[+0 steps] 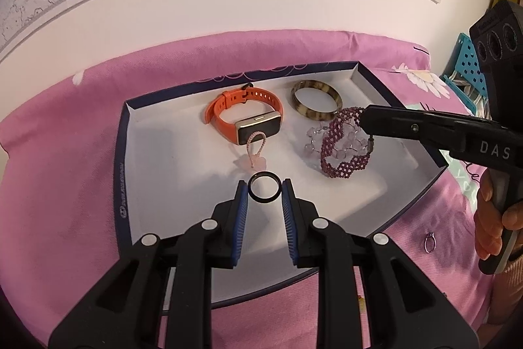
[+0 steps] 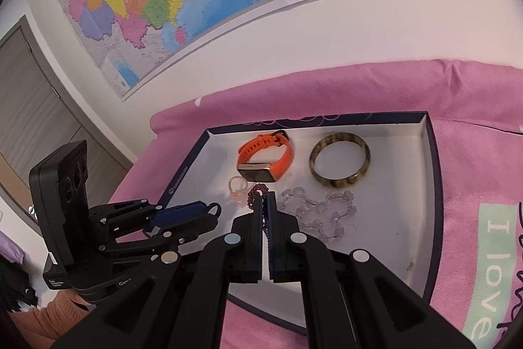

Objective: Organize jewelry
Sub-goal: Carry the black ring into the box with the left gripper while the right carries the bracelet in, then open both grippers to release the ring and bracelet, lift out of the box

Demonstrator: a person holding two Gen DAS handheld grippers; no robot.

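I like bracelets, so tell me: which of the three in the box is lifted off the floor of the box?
The dark red beaded bracelet: the right gripper pinches it and it dangles, while the tortoiseshell bangle and clear bead bracelet lie flat.

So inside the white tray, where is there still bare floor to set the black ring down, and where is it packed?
Bare floor lies along the tray's left wall, beside the orange watch, and in the near right corner below the maroon beaded bracelet. The far right is crowded: tortoiseshell bangle, clear bead bracelet, and maroon bracelet overlapping it. The black ring sits between the left gripper's fingers.
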